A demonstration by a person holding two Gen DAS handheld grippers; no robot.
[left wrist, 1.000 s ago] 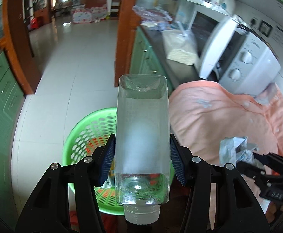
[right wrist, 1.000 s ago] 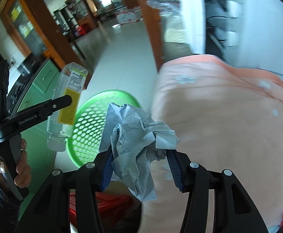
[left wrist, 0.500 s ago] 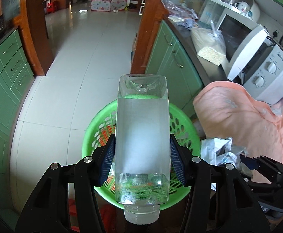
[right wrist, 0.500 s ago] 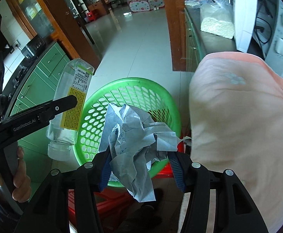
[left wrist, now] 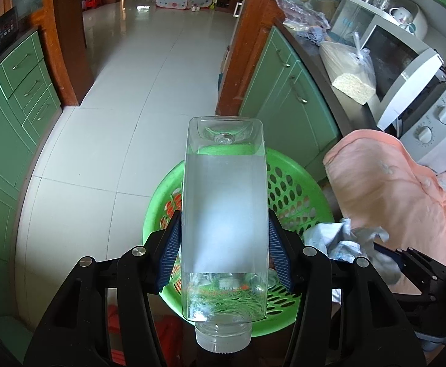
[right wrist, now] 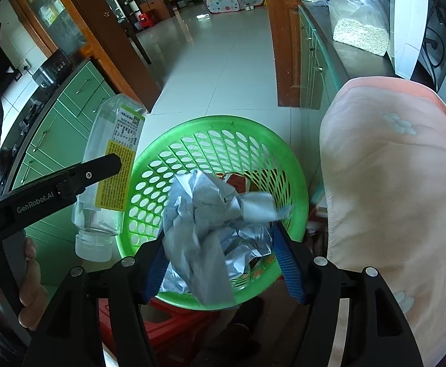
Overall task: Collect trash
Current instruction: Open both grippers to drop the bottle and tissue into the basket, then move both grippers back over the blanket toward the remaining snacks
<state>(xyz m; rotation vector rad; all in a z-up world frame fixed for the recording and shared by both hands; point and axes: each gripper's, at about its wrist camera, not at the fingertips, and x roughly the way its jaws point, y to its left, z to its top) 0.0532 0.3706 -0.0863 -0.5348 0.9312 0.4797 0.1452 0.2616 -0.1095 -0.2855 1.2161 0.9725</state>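
Note:
A clear plastic bottle [left wrist: 224, 202] lies cap-end toward the camera in my left gripper [left wrist: 224, 238], which is shut on its sides. The bottle hangs over the near left rim of a green perforated basket [left wrist: 296, 165]. In the right wrist view the same bottle [right wrist: 112, 165] shows a yellow label, with one left finger [right wrist: 94, 169] across it. My right gripper [right wrist: 219, 238] hangs above the basket [right wrist: 223, 122]. Its jaws are opening, and a crumpled grey-white paper [right wrist: 210, 214] sits loose and blurred between the pads. The left wrist view shows that paper [left wrist: 336, 238] at lower right.
A peach cloth [right wrist: 391, 183] drapes over the counter edge just right of the basket. A red stool [right wrist: 167, 330] shows beneath the basket. A microwave [left wrist: 400, 70] and a bag of grain [left wrist: 348, 70] stand on the counter. Green cabinets line both sides of the tiled floor. A hand [right wrist: 30, 293] holds the left gripper.
Both grippers have swung away from the peach cloth to above the green basket and dropped lower. The right jaws have widened and the paper has sagged. The left still clamps the bottle.

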